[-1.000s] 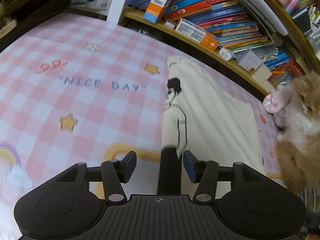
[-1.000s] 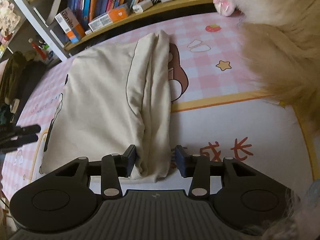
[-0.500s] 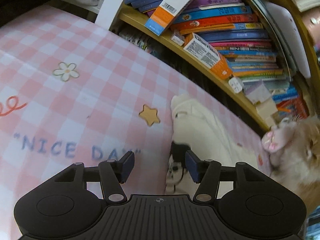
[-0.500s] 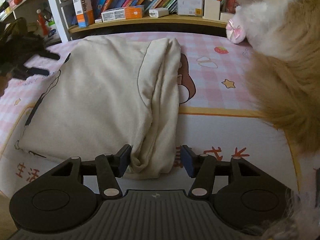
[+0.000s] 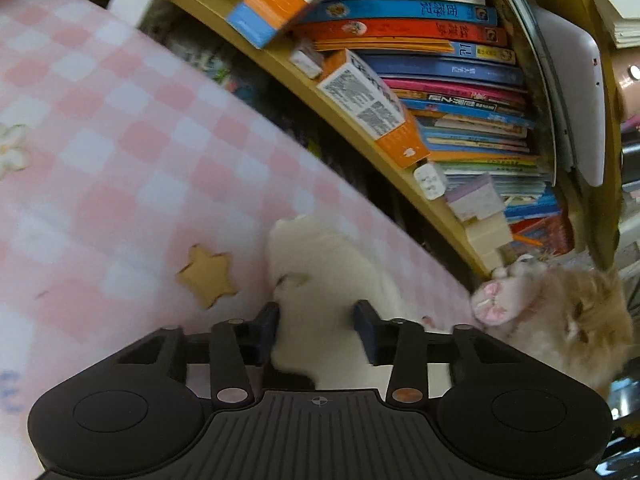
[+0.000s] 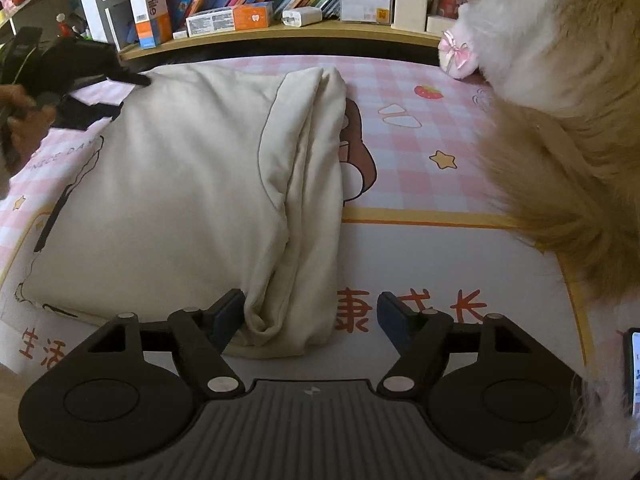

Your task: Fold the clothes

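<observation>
The garment [image 6: 172, 200] was cream, with a thin black line drawing along its left edge. The cloth [image 6: 400, 92] under it was pink-and-white check, printed with yellow stars, a red strawberry, a brown figure, a yellow border line and red characters near the camera. The cat [image 6: 560, 100] at right was ginger and white, its paw [image 5: 490, 304] pink underneath; a pink bow [image 6: 454, 50] sat by it. Both grippers [image 6: 312, 314] were black with what looked like dark blue pads [image 5: 366, 320]. The far shelf [image 6: 280, 36] was yellow wood, holding blue, red, purple and orange books [image 5: 420, 32] and an orange-and-white box [image 6: 230, 20].
</observation>
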{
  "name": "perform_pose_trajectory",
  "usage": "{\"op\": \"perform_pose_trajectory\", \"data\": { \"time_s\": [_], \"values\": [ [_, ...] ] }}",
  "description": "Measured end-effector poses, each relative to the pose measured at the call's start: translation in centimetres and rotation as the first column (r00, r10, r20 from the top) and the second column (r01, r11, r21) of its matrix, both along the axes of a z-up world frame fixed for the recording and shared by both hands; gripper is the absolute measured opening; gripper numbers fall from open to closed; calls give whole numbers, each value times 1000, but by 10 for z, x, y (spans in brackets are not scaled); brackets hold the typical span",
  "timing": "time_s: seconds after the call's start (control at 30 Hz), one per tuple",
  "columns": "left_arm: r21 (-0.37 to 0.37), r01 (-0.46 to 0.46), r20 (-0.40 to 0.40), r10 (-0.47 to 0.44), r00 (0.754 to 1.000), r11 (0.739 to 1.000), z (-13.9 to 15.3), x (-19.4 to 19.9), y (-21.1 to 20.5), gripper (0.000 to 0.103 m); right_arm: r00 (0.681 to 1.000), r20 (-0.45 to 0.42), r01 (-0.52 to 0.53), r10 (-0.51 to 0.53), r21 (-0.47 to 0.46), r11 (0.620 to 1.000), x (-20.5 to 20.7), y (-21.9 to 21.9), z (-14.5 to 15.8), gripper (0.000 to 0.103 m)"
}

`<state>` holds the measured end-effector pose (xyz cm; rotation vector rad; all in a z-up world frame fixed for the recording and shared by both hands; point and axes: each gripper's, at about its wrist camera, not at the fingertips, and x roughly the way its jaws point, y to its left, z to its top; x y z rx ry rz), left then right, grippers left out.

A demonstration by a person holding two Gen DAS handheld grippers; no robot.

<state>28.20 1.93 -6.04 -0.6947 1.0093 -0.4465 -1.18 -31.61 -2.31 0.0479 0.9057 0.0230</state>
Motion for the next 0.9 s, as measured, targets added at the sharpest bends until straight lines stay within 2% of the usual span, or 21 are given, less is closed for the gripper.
{"op": "perform_pose_trajectory", "data": {
  "time_s": [0.03,0.13,0.3,0.4,0.5,0.53,0.57,0.63,0.7,0.77,0.83,0.87,0.9],
  "values": [
    [1,-4,-2,4,1000,1000,-1,5,-2,23,1000,-2,0,0,-1,1000,0,0,0,70],
    [28,-21,27,20,999,999,3,15,-5,20,1000,-9,3,-3,-7,1000,0,2,2,70],
    [39,-19,37,17,999,999,1,21,-6,20,1000,-17,4,-4,-8,1000,0,4,3,70],
    [46,-17,42,15,999,999,0,25,-6,24,1000,-20,7,-7,-1,1000,0,4,4,70],
    [43,-17,61,14,998,999,1,26,-6,19,1000,-23,6,-6,1,1000,0,4,4,70],
    [56,-5,118,-2,993,998,8,21,-9,7,1000,-24,6,-6,1,1000,0,4,4,70],
    [78,10,188,-25,982,997,17,14,-12,4,1000,-25,6,-6,2,1000,1,4,4,71],
    [195,28,318,-90,944,980,35,-2,-25,3,1000,-28,3,-3,3,1000,1,4,5,71],
    [317,37,390,-166,906,948,43,-13,-38,3,999,-35,-2,2,3,1000,3,4,5,71],
    [391,50,297,-177,938,919,33,0,-44,8,999,-38,-7,7,4,1000,3,3,5,71],
    [354,15,230,-102,968,935,27,9,-34,25,999,-40,-13,13,4,1000,4,3,5,71],
    [329,-9,198,-60,978,944,25,13,-27,28,999,-41,-14,15,4,1000,4,3,6,71],
    [305,-34,165,-18,986,952,22,17,-20,41,999,-42,-16,16,4,1000,4,3,6,71]
  ]
}}
